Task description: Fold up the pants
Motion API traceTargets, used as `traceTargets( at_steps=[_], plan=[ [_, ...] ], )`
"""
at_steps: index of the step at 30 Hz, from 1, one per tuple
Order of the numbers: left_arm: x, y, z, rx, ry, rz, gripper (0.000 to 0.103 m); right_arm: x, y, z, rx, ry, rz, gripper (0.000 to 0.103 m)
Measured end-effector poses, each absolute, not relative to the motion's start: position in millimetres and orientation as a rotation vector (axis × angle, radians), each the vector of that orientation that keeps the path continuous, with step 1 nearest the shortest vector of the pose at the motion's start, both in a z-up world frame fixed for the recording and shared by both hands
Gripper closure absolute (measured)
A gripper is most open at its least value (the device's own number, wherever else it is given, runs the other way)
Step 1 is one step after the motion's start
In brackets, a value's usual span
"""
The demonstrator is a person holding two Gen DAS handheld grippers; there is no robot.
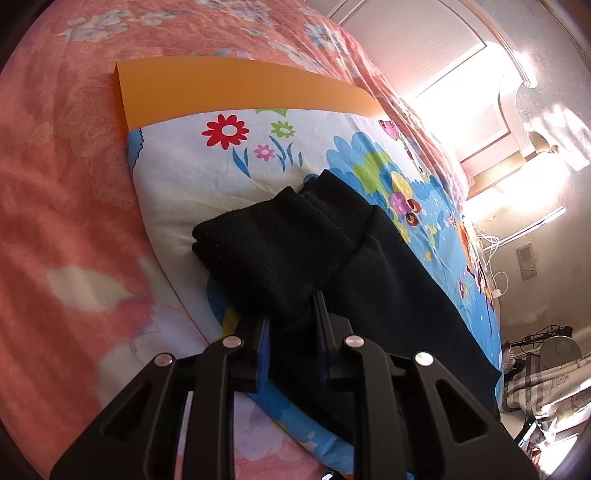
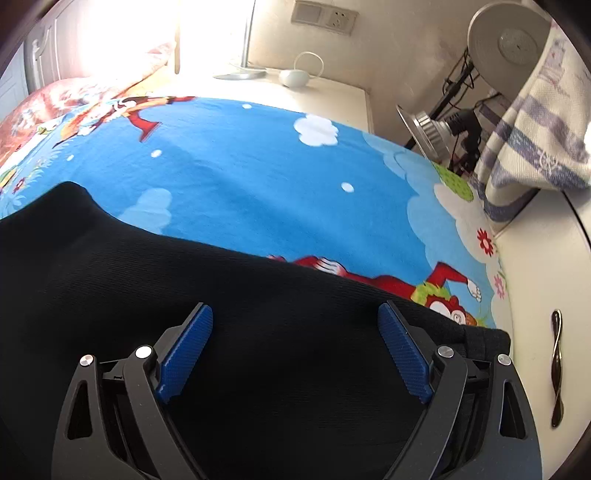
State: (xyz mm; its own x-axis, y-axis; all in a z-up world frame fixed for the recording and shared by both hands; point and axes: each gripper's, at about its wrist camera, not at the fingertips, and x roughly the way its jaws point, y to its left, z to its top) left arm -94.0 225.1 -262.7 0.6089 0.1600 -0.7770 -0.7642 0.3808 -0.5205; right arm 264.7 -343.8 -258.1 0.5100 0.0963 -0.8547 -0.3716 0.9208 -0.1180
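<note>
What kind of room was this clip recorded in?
Most likely a bedroom. The black pants lie on a cartoon-print sheet spread over a pink floral bedspread, with a nightstand holding a lamp base under a wall socket beyond.

A cartoon-print sheet [image 2: 258,177] overlaps an orange board [image 1: 229,88] on a pink floral bedspread [image 1: 66,166].

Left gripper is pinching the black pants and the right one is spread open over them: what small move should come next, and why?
Probably carry the left gripper forward to lay its pinched fold flat. It is shut on a bunched end of the black pants, raised off the cartoon sheet. The right gripper is open over flat fabric and could hold that part down.
</note>
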Motion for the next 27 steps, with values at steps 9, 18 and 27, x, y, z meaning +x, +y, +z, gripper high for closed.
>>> traceTargets(
  at_steps=[9,18,27],
  plan=[
    [-126,220,-249,-1.001,0.581,0.759,0.045,247,-322,-213,-0.216,0.849,0.205,0.014],
    [-97,223,-269,-0.99,0.673,0.663,0.076,176,-115,-183,-0.254,0.88,0.822,0.013],
    [-67,187,-226,-0.485,0.772,0.829,0.062,166,-26,-251,-0.451,0.977,0.794,0.014]
  ],
)
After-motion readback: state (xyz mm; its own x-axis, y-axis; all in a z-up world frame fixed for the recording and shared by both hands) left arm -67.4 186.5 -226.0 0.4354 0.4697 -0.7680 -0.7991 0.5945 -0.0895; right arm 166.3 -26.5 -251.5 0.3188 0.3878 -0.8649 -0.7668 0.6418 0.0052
